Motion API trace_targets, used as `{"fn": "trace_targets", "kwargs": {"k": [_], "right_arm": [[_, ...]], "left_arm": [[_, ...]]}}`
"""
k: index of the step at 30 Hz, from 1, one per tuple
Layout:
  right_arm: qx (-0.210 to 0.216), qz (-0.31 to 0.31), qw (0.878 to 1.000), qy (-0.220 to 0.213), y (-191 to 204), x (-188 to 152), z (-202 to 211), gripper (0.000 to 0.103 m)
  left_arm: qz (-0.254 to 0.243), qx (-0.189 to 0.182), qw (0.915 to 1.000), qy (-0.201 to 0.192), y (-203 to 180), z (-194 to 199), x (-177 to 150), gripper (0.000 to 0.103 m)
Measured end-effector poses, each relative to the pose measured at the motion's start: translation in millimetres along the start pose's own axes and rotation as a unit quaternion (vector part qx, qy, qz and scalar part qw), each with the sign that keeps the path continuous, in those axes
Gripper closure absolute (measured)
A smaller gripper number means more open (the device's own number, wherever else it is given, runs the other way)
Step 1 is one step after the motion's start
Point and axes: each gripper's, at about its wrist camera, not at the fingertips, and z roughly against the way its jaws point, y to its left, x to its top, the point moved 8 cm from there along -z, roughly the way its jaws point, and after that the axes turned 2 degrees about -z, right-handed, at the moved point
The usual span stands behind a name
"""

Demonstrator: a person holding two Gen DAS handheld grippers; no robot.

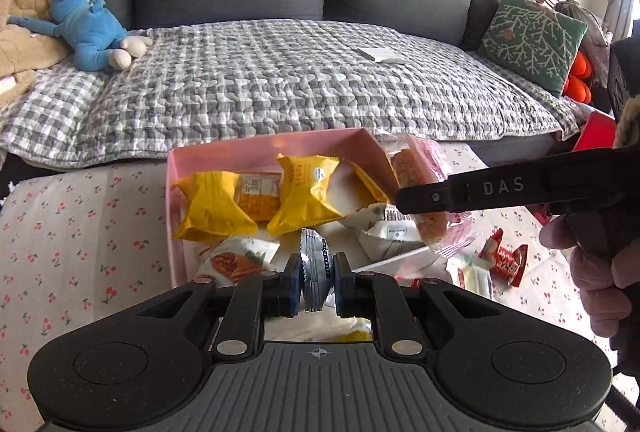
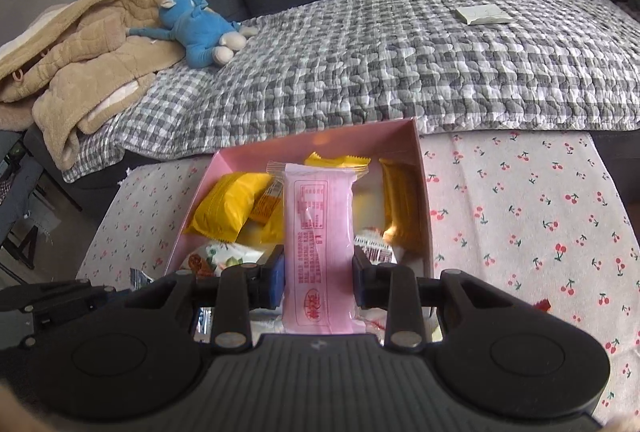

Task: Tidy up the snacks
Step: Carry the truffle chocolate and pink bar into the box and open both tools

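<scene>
1. Your left gripper (image 1: 317, 278) is clamped on a thin silver snack packet (image 1: 315, 264), held edge-on between its pads, over the near end of the pink box (image 1: 176, 168).
2. In that left wrist view the box sits on the cherry-print bench (image 1: 80, 232) and holds yellow packets (image 1: 216, 206) toward its far left; your right gripper (image 1: 404, 198) reaches in from the right with a pink-wrapped pastry (image 1: 424, 192).
3. Red wrappers (image 1: 506, 260) lie on the bench right of the box.
4. Your right gripper (image 2: 319, 280) is closed on the pink snack bar (image 2: 318, 232), which stands lengthwise over the pink box (image 2: 420, 168).
5. Beyond the bench, a blue plush toy (image 2: 200, 28) lies on the checked sofa cover (image 2: 400, 72), far left.
</scene>
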Motion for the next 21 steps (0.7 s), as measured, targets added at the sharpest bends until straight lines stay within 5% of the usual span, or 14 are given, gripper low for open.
{"fn": "trace_targets", "kwargs": {"k": [17,21], "right_arm": [[-0.041,-0.040,0.998,0.006,-33.7,24.5,-54.8,0.070],[-0.029,-0.044,0.999,-0.003,-33.7,26.5,-51.2,0.044]], "left_arm": [[0.018,-0.007,0.9976,0.066,8.9,-86.4,-2.5,0.086],[0.009,-0.009,0.9981,0.060,7.4,-87.6,-3.6,0.084]]}}
